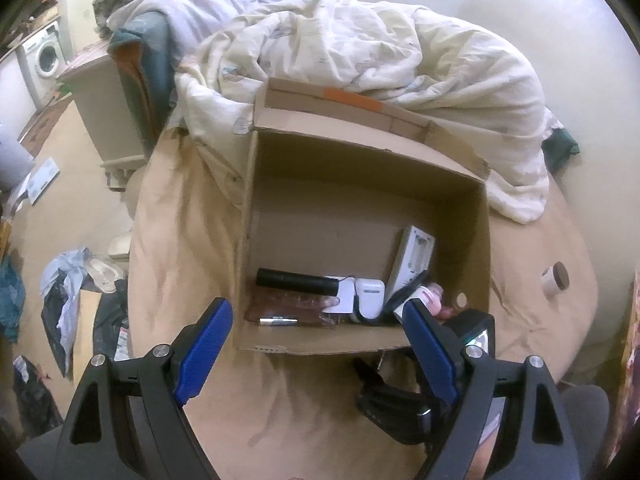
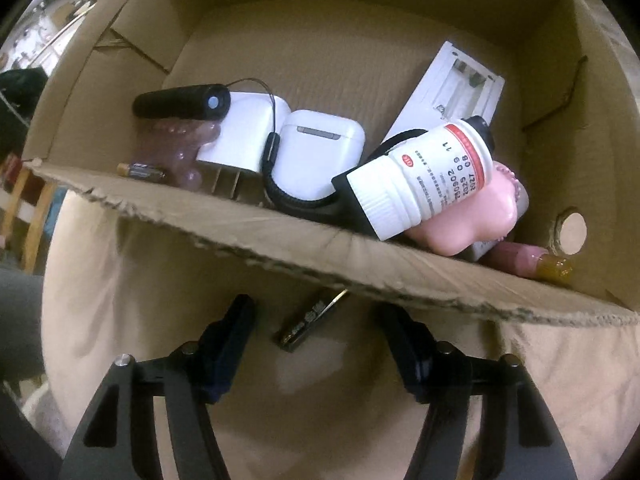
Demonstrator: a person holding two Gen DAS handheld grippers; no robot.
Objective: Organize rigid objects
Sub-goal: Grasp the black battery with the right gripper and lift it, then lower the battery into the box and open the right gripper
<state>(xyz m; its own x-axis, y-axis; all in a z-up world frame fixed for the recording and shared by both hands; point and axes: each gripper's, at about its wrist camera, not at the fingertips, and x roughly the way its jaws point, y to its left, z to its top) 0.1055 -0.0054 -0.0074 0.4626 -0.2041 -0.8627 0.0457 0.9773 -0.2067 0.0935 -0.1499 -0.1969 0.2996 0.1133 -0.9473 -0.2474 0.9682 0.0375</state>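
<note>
An open cardboard box (image 2: 280,236) on a beige bedsheet holds a black torch (image 2: 180,100), a white charger (image 2: 244,136), a white earbud case (image 2: 320,152), a white pill bottle (image 2: 420,176), a pink item (image 2: 472,220), a white battery case (image 2: 452,88) and a battery (image 2: 140,170). Just outside the box's near wall lies a small dark stick-shaped item (image 2: 306,326) on the sheet. My right gripper (image 2: 316,314) stands over it, its pads on either side and not touching it. My left gripper (image 1: 316,332) hangs open and empty over the same box (image 1: 360,160), at its near edge.
A rumpled cream duvet (image 1: 380,48) lies behind the box. A small tape roll (image 1: 554,278) sits on the sheet to the right. Bags and slippers litter the floor (image 1: 76,292) at left, by a white cabinet (image 1: 108,112).
</note>
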